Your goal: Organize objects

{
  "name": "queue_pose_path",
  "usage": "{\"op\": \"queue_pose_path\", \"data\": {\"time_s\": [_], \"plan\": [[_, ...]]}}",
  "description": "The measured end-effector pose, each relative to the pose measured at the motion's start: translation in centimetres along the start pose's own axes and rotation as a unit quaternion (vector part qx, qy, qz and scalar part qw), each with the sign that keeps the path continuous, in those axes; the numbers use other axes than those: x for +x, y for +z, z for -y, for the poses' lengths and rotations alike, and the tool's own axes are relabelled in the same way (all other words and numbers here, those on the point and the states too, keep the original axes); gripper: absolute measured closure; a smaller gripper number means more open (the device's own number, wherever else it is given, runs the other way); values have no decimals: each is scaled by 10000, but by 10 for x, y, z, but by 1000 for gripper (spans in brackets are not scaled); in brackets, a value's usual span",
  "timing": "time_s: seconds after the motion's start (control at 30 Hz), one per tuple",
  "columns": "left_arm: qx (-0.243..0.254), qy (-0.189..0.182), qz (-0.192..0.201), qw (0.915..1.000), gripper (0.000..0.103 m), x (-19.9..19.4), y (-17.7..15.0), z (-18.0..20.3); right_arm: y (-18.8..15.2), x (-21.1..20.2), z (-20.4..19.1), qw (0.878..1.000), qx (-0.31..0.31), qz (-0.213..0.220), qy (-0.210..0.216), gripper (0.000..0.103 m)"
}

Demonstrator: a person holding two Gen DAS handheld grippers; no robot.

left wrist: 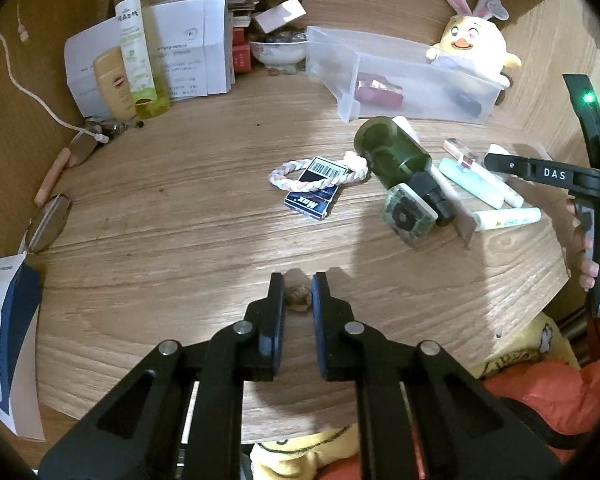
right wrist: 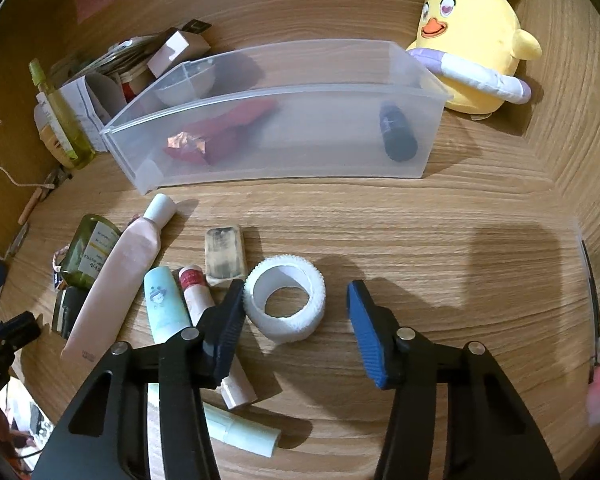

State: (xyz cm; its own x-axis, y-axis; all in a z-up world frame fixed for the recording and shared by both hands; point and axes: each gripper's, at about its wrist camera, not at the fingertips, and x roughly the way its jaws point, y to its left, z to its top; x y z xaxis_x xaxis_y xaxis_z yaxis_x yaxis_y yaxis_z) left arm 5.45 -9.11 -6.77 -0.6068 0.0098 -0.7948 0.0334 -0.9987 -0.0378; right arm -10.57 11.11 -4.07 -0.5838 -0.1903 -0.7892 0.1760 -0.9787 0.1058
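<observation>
Clenched on a small brown pebble-like lump (left wrist: 299, 298), left gripper (left wrist: 299, 294), low centre of its frame, tips at the wooden tabletop (left wrist: 180, 208). Parted around a white fabric tape roll (right wrist: 285, 300), right gripper (right wrist: 296, 306): left pad touching the roll's side, right pad clear of it, so no hold yet. Probably meant for the translucent plastic bin (right wrist: 276, 132) across the upper middle, already containing a crumpled red wrapper (right wrist: 216, 140) and a dark cylinder (right wrist: 397, 132). Crowding the roll's left: a pale pink tube (right wrist: 116, 280), a mint tube (right wrist: 166, 300), a small cloudy rectangular case (right wrist: 224, 256). Behind the bin, upper right, a yellow plush chick (right wrist: 472, 40), clear of the path.
</observation>
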Motion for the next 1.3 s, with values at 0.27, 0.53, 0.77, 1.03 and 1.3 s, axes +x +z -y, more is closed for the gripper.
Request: {"op": "queue_pose_path", "data": {"time_s": [0.27, 0.53, 0.77, 1.03, 1.3], "plan": [[-10, 60, 274, 9996, 91, -9, 17, 0, 1, 1, 3, 10000, 40, 54, -16, 67], [-163, -14, 600, 9981, 91, -11, 45, -1, 7, -13, 5, 9993, -18, 342, -118, 67], [-170, -106, 973, 9951, 91, -16, 73, 7, 22, -34, 10, 9976, 33, 690, -1, 67], [-97, -199, 1235, 9921, 91, -15, 102, 25, 43, -49, 15, 9948, 9, 1013, 107, 67], [-52, -255, 1443, 9892, 91, -12, 131, 44, 64, -62, 19, 9911, -76, 1311, 195, 67]]}}
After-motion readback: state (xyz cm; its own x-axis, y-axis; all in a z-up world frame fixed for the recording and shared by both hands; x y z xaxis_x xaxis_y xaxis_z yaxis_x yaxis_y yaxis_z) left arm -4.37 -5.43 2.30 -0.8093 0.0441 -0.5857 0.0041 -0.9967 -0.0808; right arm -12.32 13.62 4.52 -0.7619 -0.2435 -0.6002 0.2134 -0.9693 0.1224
